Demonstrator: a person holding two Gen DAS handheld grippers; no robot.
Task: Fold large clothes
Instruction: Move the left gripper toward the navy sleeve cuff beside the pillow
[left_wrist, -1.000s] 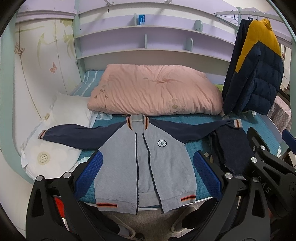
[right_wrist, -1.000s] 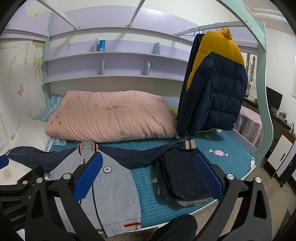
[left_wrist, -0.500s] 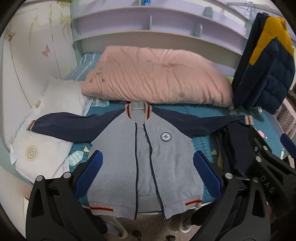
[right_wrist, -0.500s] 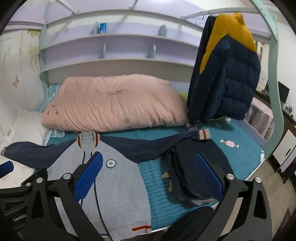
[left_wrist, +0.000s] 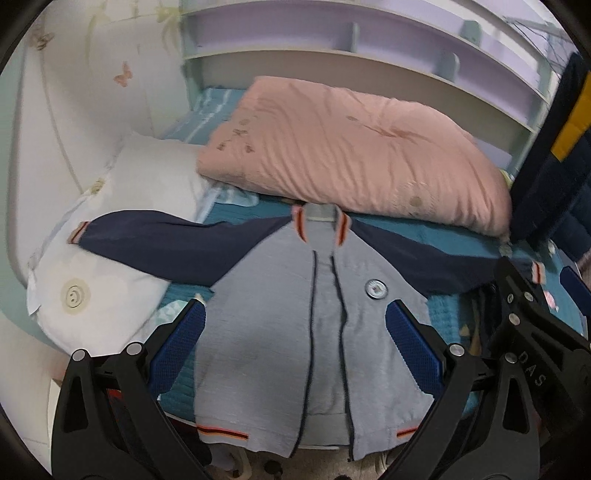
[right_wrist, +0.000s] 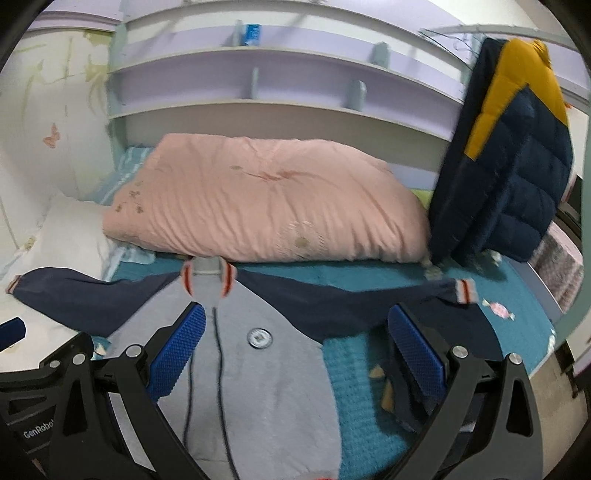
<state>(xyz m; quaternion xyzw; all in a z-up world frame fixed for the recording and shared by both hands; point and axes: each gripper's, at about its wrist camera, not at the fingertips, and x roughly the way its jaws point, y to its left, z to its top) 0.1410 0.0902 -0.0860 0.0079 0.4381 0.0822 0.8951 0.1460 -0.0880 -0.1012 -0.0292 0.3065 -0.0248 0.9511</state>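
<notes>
The jacket (left_wrist: 280, 332) lies flat, collar away, sleeves spread sideways; both left tongs (left_wrist: 295, 350) and right tongs (right_wrist: 295, 350) gape apart, empty, above it.

1. From my right wrist camera, the jacket's (right_wrist: 280, 391) hem is cut off by the bottom edge.
2. My right gripper's finger (right_wrist: 415, 354) hides part of the dark folded garment (right_wrist: 461, 332) near the bed's (right_wrist: 524, 332) right edge; I cannot tell what it is.
3. The puffer coat (left_wrist: 546, 155) runs off the left wrist picture's right edge.
4. Both views are motion-blurred; the jacket's chest badge (left_wrist: 375, 287) is unreadable.
</notes>
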